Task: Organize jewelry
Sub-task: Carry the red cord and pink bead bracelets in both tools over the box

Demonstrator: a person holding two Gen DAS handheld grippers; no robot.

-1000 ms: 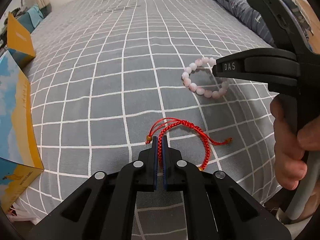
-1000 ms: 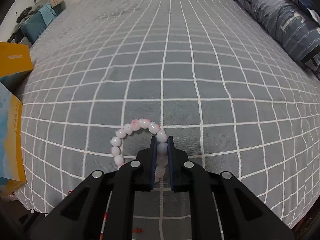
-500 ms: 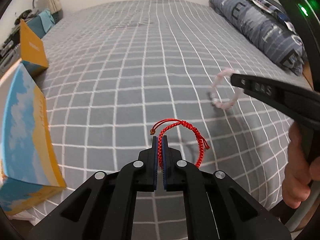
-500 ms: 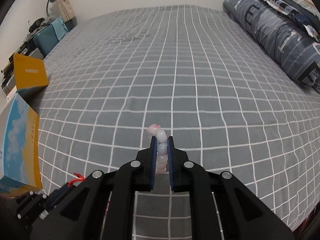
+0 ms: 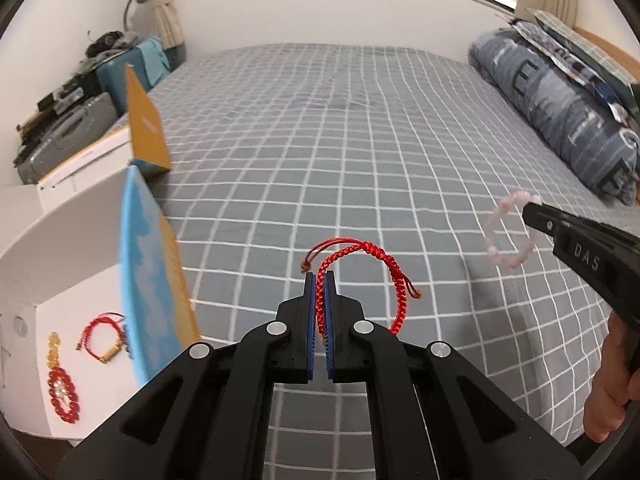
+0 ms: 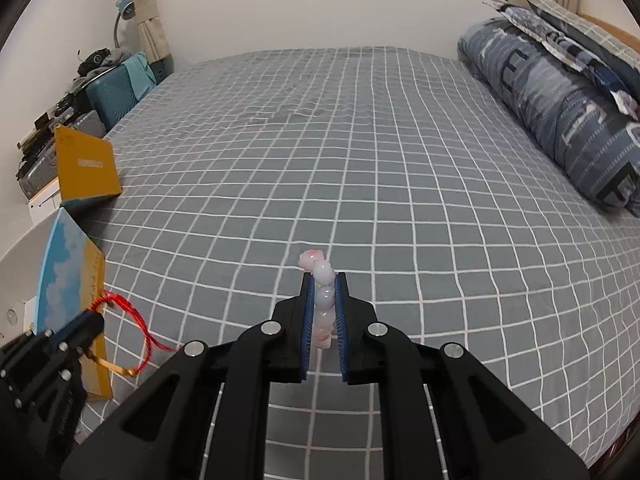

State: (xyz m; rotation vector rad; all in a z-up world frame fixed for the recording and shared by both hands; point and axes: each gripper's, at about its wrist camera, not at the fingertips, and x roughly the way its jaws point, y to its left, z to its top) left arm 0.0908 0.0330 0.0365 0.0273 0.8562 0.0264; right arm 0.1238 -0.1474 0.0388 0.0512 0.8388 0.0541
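My left gripper (image 5: 319,280) is shut on a red braided cord bracelet (image 5: 378,258) and holds it above the bed; the bracelet also shows in the right wrist view (image 6: 140,320). My right gripper (image 6: 323,280) is shut on a pink bead bracelet (image 6: 322,300) and holds it in the air; the bead bracelet also shows at the right of the left wrist view (image 5: 500,248). A white open box (image 5: 92,292) at the left holds a red cord bracelet (image 5: 102,330), a red bead bracelet (image 5: 64,394) and an amber bead strand (image 5: 53,350).
The box's blue and yellow lid (image 5: 154,280) stands upright at the bed's left edge. A yellow box (image 6: 86,168) lies further back. Rolled blue bedding (image 6: 560,104) lies along the right side. The grey checked bedsheet (image 6: 360,160) spreads ahead. A cluttered side table (image 5: 72,120) stands at the left.
Both grippers have lifted their bracelets off the bedsheet and risen. The views have tilted up, and the white box's inside has come into the left wrist view.
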